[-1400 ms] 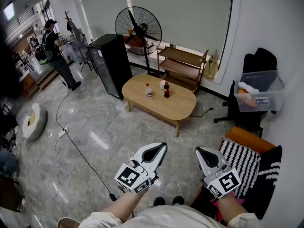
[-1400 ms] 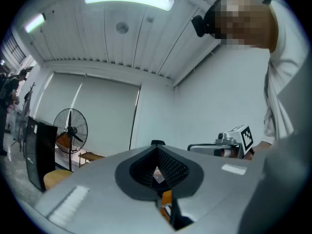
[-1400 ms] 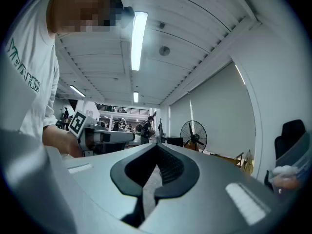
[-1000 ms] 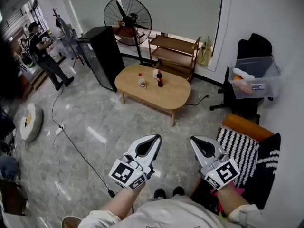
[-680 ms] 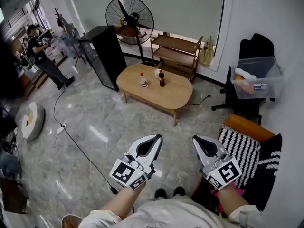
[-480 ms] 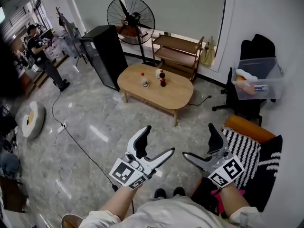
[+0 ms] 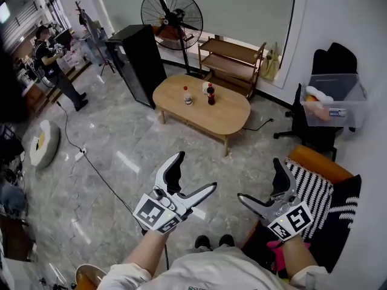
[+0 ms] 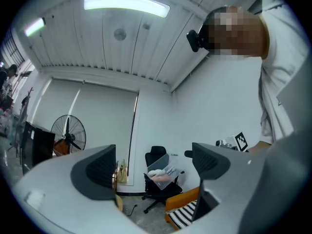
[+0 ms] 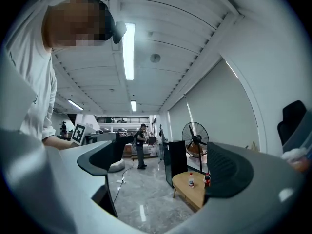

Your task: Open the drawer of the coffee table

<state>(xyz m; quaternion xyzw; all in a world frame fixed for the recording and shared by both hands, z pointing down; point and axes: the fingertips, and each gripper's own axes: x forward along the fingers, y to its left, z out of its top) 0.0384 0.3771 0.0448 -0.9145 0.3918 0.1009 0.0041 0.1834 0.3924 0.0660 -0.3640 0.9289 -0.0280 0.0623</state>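
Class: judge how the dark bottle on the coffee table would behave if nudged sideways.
The dark bottle stands upright, tall and narrow, so a nudge near its cap would probably tip it. Once down, its round body would likely roll across the smooth coffee table.

My head camera looks steeply down from standing height; the surface (image 7: 202,104) is well ahead. The camera on the right tongs (image 7: 259,179), opening and empty, faces level toward the same surface and fan (image 7: 172,8). The left tongs (image 7: 195,171), also opening empty, face the office chair (image 7: 331,72).
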